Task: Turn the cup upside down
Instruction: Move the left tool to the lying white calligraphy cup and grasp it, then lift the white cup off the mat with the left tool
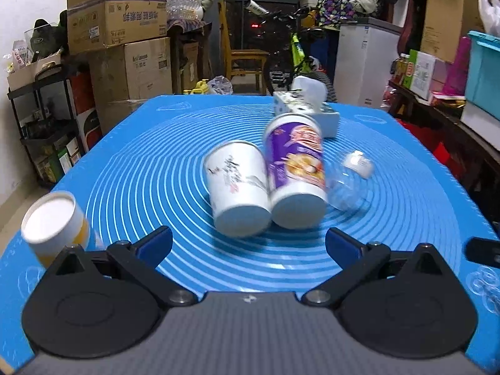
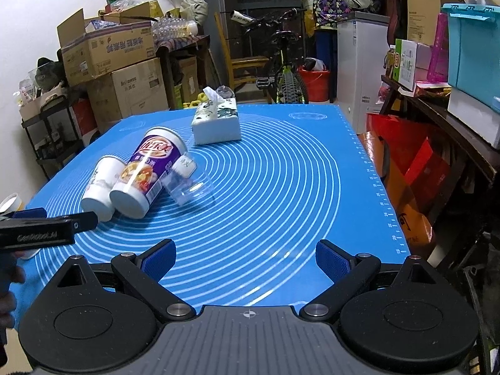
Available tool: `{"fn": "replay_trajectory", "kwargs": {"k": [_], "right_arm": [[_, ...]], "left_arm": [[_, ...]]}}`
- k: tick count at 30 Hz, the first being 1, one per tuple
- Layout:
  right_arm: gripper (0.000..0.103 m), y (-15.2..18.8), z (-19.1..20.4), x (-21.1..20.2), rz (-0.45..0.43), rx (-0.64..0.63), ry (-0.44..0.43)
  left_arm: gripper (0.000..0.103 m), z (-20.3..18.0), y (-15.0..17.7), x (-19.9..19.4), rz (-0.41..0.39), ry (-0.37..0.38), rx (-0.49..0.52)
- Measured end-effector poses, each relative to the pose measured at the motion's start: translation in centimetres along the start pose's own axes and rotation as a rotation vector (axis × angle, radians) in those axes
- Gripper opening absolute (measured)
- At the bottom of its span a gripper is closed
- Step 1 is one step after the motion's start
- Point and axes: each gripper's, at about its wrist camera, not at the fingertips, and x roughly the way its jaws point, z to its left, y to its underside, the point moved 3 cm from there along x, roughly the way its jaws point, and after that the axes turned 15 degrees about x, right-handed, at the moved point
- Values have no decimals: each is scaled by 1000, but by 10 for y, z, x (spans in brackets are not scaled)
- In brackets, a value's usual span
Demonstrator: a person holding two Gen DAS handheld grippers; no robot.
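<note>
Three cups stand upside down close together on the blue mat (image 1: 125,187): a white paper cup (image 1: 239,187) with an ink drawing, a taller purple printed cup (image 1: 297,175) and a clear plastic cup (image 1: 350,184). They also show in the right wrist view: white cup (image 2: 100,184), purple cup (image 2: 147,175), clear cup (image 2: 187,181). A white and yellow cup (image 1: 54,225) stands upside down at the mat's near left edge. My left gripper (image 1: 248,247) is open and empty just before the white cup. My right gripper (image 2: 245,261) is open and empty over the mat, right of the cups.
A white tissue box (image 2: 217,122) stands behind the cups, also in the left wrist view (image 1: 309,106). The left gripper's body (image 2: 47,228) shows at the left edge. Cardboard boxes (image 1: 118,25), a bicycle (image 2: 284,72) and shelves surround the table.
</note>
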Motion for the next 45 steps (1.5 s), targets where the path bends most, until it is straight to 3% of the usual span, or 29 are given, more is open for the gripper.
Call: {"fn": "replay_trajectory", "kwargs": {"k": [11, 20, 22, 23, 28, 30, 38, 45], "right_arm": [[96, 5, -4, 25, 29, -7, 10], [96, 10, -6, 31, 38, -2, 16], [96, 10, -6, 31, 39, -1, 17], [96, 10, -6, 31, 40, -1, 18], [96, 11, -6, 31, 41, -1, 20], [96, 10, -7, 31, 42, -2, 21], [96, 11, -7, 30, 43, -8, 23], [96, 12, -3, 20, 32, -21, 14]], "left_arm": [[102, 27, -8, 29, 16, -10, -6], [101, 27, -13, 44, 25, 9, -3], [95, 26, -13, 47, 30, 18, 1], [86, 25, -13, 48, 38, 25, 6], [75, 22, -10, 53, 55, 60, 14], [58, 21, -10, 53, 54, 77, 14], [56, 19, -10, 47, 32, 72, 31], [56, 16, -9, 10, -4, 47, 28]]}}
